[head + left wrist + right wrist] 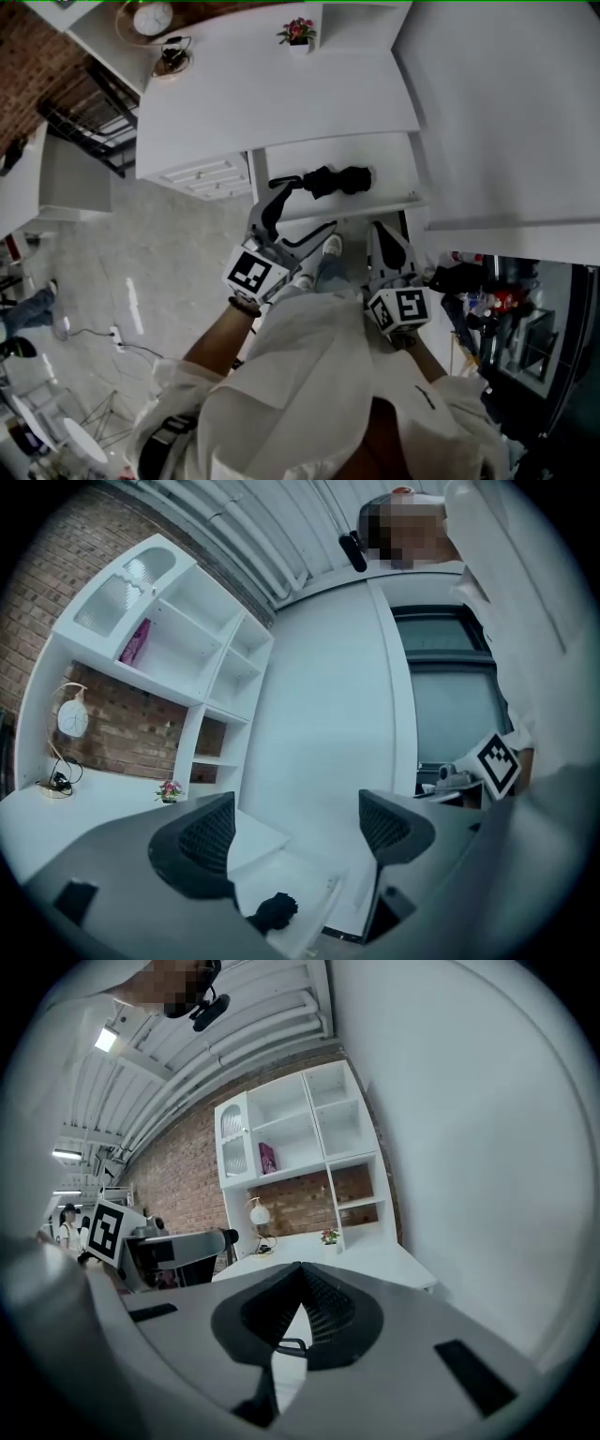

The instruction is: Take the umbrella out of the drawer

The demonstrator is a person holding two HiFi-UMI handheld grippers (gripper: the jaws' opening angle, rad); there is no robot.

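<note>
A black folded umbrella point(330, 180) lies in the open white drawer point(394, 169) under the desk. My left gripper point(284, 195) is open at the umbrella's left end, its dark fingers reaching over the drawer's front. In the left gripper view the umbrella point(274, 911) shows low between the spread jaws of the gripper point(298, 832), apart from both pads. My right gripper point(382, 230) points at the drawer's front edge on the right. In its own view the right gripper point(298, 1321) is shut, with a thin dark handle loop point(289, 1343) pinched between the pads.
The white desk top point(281, 94) carries a small flower pot point(298, 33) and a round clock point(153, 18). A drawer unit point(206, 175) stands left of the open drawer, a tall white cabinet point(506, 112) on the right. Grey floor lies at the left.
</note>
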